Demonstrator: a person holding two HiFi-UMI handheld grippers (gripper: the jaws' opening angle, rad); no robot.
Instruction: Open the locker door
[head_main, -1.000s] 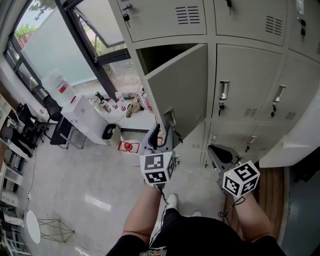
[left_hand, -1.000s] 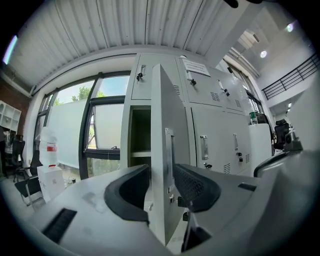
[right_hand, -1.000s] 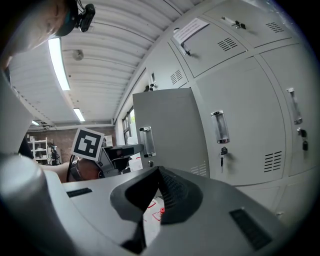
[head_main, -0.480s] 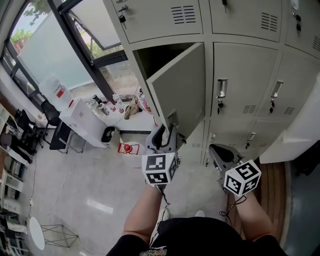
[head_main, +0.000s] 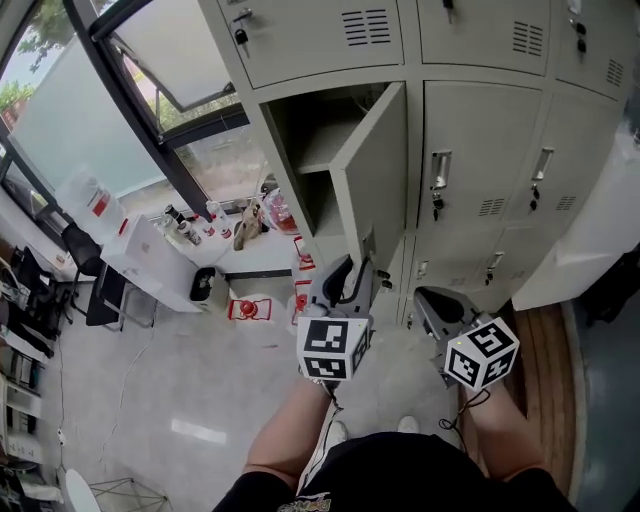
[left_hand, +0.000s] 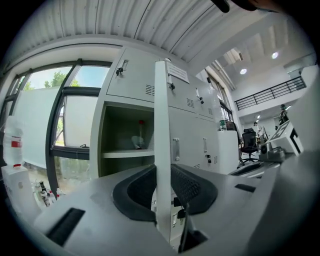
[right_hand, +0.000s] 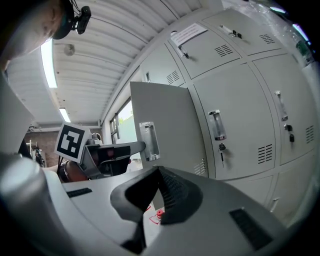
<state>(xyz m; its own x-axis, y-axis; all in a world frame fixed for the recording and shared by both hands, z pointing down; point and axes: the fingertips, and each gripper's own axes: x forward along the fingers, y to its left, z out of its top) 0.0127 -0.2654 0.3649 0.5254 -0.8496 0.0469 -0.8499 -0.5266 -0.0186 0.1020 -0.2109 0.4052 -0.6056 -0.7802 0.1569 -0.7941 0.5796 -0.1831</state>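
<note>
The grey locker door (head_main: 375, 180) stands swung out from its open compartment (head_main: 305, 150), which has a shelf inside. My left gripper (head_main: 350, 272) is at the door's lower free edge by the handle. In the left gripper view the door (left_hand: 161, 110) shows edge-on between the jaws of my left gripper (left_hand: 162, 187), which are closing, with both pads against it. The right gripper view shows the door (right_hand: 172, 125), its handle (right_hand: 149, 141) and the left gripper beside it. My right gripper (head_main: 425, 298) hangs lower right of the door, shut and empty, pads together (right_hand: 159, 187).
Shut lockers (head_main: 480, 170) fill the wall to the right of the open one. A white table (head_main: 150, 255) with bottles stands by the window at the left. A red-and-white thing (head_main: 243, 308) lies on the floor. The person's legs are below.
The door has swung further out and to the right, showing more of the compartment. The left gripper moved right and down with it. The right gripper barely moved.
</note>
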